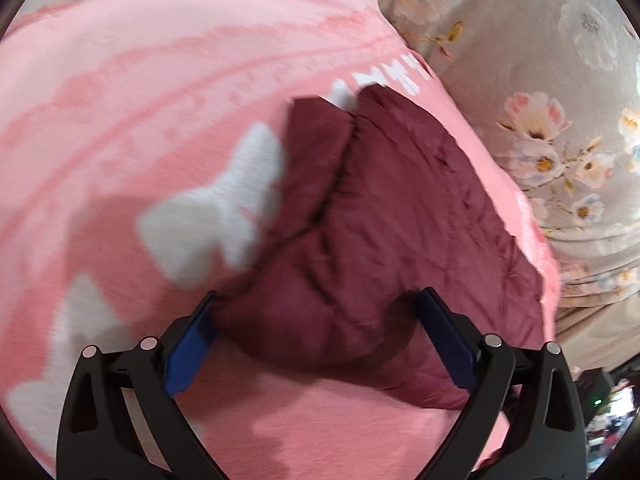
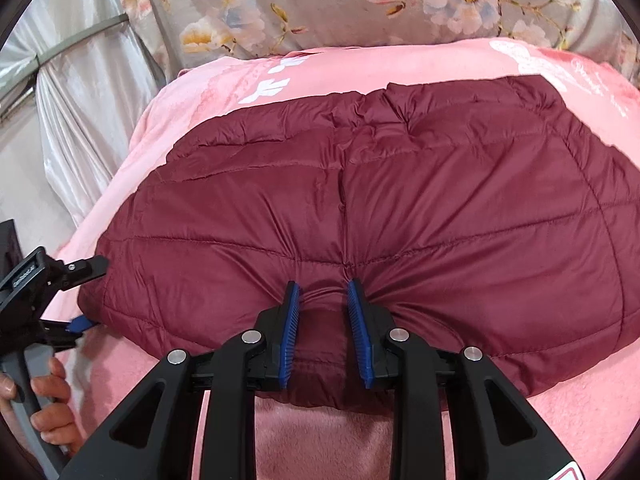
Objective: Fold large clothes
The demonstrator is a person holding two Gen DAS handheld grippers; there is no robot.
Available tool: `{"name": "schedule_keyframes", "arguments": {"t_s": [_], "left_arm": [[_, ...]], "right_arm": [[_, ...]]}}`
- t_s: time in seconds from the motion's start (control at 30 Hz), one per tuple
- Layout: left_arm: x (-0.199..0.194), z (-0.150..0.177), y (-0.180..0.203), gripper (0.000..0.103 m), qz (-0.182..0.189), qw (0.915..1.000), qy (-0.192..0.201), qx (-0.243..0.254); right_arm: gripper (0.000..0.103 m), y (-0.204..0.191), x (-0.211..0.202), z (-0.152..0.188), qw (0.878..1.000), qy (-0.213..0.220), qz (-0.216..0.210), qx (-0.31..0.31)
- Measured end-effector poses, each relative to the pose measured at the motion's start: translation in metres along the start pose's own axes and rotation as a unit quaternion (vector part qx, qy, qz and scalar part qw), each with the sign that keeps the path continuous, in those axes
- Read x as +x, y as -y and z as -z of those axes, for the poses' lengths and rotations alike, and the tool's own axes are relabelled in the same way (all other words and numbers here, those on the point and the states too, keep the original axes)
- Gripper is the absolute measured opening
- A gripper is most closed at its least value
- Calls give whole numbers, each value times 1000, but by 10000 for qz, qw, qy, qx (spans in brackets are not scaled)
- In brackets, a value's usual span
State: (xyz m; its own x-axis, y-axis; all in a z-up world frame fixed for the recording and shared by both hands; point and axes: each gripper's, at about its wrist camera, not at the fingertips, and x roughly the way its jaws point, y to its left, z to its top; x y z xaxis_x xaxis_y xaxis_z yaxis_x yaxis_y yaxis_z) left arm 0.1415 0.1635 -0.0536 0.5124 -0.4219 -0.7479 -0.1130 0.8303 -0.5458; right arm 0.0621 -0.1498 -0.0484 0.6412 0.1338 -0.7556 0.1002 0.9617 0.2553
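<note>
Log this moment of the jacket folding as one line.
step: folding | jacket: on pink blanket | right gripper: pinching near edge | left gripper: open at jacket corner

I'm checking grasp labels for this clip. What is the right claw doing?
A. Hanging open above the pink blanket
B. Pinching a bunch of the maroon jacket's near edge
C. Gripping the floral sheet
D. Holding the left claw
B: in the right wrist view the right claw has its blue pads pressed into a gathered bunch of the maroon jacket, with creases radiating from the pinch.
</note>
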Motion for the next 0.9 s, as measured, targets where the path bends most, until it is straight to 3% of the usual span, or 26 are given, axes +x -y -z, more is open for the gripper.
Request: {"name": "schedule_keyframes", "arguments": {"t_s": [0.07,0.1,0.13,0.17,0.23,0.43,0.7,0.9], "left_arm": [[3,1,6,92,-16,10000,-4,16],[5,1,10,75,96,9999,-44,44],[8,2,13,50,274,9994,-187,61],[11,4,19,43,392,9985,-355,105],[3,5,26,22,309,9988,-199,311],[-44,1,51,13,480,9955,216,785],[-103,-14,84,12,370,9866,890,1314],[-116,7,161,12,624,9650,1028,2332]], "right_arm": [[26,1,0,0,10000,5,-2,-17],[26,0,0,-1,10000,8,19,-48],[26,0,-1,-1,10000,5,35,-60],[26,0,-2,-1,10000,-1,48,-56],[26,1,-9,-2,10000,12,30,25],[23,12,-37,4,9999,9,-60,89],[19,-12,-11,22,9913,-686,-1064,373],[17,-34,-5,22,9905,-720,-1161,182]]}}
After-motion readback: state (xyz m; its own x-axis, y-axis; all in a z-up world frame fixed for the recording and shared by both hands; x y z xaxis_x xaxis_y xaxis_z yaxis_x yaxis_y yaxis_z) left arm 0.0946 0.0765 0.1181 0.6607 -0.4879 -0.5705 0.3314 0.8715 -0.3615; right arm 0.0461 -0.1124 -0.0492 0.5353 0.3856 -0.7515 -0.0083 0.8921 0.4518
